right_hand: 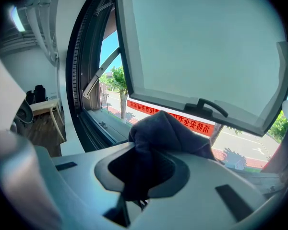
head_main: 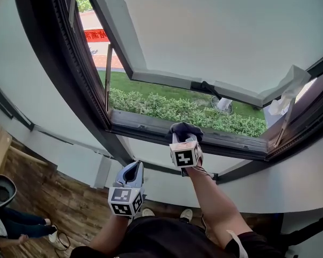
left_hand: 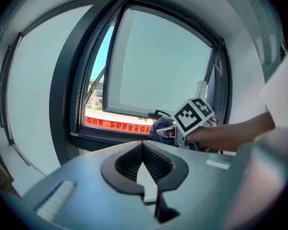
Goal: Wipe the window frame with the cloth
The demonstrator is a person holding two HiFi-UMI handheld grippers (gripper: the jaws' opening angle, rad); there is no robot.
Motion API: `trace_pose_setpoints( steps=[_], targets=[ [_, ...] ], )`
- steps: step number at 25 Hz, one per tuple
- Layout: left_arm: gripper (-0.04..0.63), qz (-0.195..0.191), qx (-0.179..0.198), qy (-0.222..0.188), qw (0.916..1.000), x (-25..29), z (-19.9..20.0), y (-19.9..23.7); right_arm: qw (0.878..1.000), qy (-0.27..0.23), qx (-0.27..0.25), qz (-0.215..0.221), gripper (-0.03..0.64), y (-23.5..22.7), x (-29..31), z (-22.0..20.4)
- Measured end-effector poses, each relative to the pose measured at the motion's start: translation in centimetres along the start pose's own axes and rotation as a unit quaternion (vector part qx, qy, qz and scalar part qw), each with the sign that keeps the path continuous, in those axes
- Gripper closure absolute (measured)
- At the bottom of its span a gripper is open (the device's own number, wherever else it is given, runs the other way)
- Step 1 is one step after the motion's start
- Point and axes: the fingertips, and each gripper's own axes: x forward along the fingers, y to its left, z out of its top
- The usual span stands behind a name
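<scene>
A dark cloth [head_main: 184, 128] is being gripped between the jaws of the right gripper [head_main: 185, 141] and is being held against the bottom rail of the open window frame [head_main: 145, 123], about midway along it. The rail's long axis is running left to right, so sideways strokes are being called for. The left gripper [head_main: 130, 173], jaws together and empty, is being held nearer, below the sill, well apart from the frame.

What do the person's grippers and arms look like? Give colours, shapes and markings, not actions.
The left gripper and right gripper have smooth grey-blue bodies, each carrying a white cube with black square markers. Dark ribbed pads line the left one's jaws. The person wears a dark top; the forearms are uncovered.
</scene>
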Motion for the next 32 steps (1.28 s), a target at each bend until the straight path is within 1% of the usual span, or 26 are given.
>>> trace_pose_setpoints(
  steps=[10, 20, 32],
  targets=[
    [0.586, 0.016, -0.004, -0.006, 0.9998, -1.4, 0.3, 3.2, 1.0, -0.004, -0.018, 0.013, 0.555, 3.7, 1.8, 1.9],
    [0.586, 0.025, -0.003, -0.009, 0.9996, -2.8, 0.6, 6.6, 1.0, -0.01, -0.027, 0.011, 0.557, 7.0, 3.5, 3.6],
    [0.586, 0.038, -0.004, -0.008, 0.9992, -4.9, 0.1, 10.9, 0.999, -0.018, -0.04, 0.019, 0.557, 11.9, 6.0, 6.1]
  ],
)
